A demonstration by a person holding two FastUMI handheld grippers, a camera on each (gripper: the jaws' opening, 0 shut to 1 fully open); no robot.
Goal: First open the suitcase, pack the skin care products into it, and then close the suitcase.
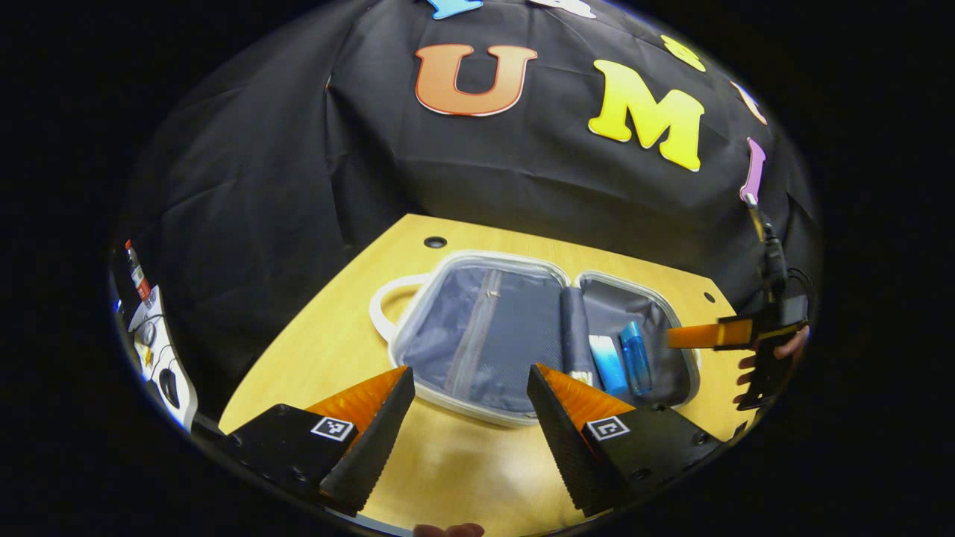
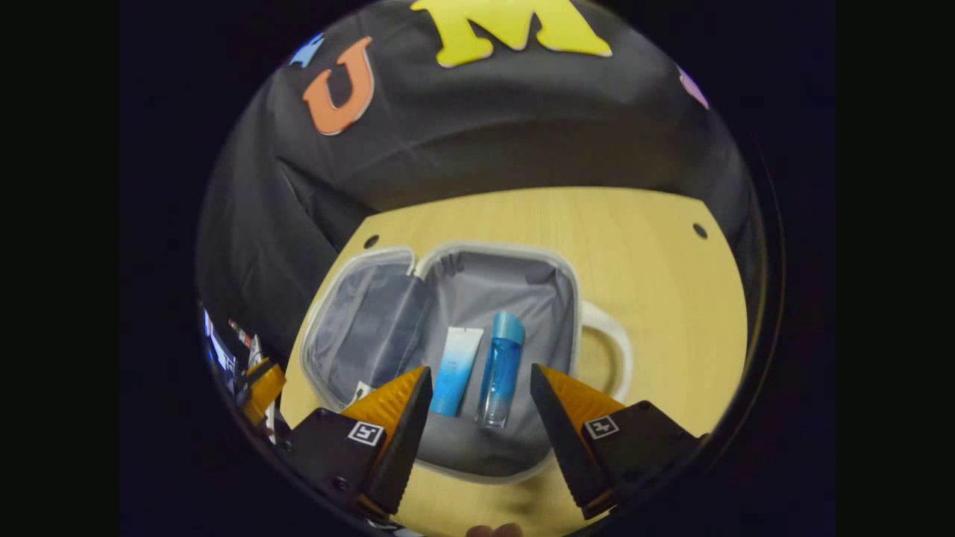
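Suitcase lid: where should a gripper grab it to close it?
Probably the outer rim of the empty half, beside the white handle. The suitcase lies open flat, so that edge is farthest from the hinge. The open left gripper could come from that side and fold it over the tube and bottle.

The suitcase (image 2: 440,328) lies open on the tabletop (image 2: 656,268), its white handle (image 2: 608,350) to the right. Inside its right half a tube (image 2: 456,371) and a blue bottle (image 2: 501,368) lie side by side. The right gripper (image 2: 481,418) hovers over them, fingers spread apart
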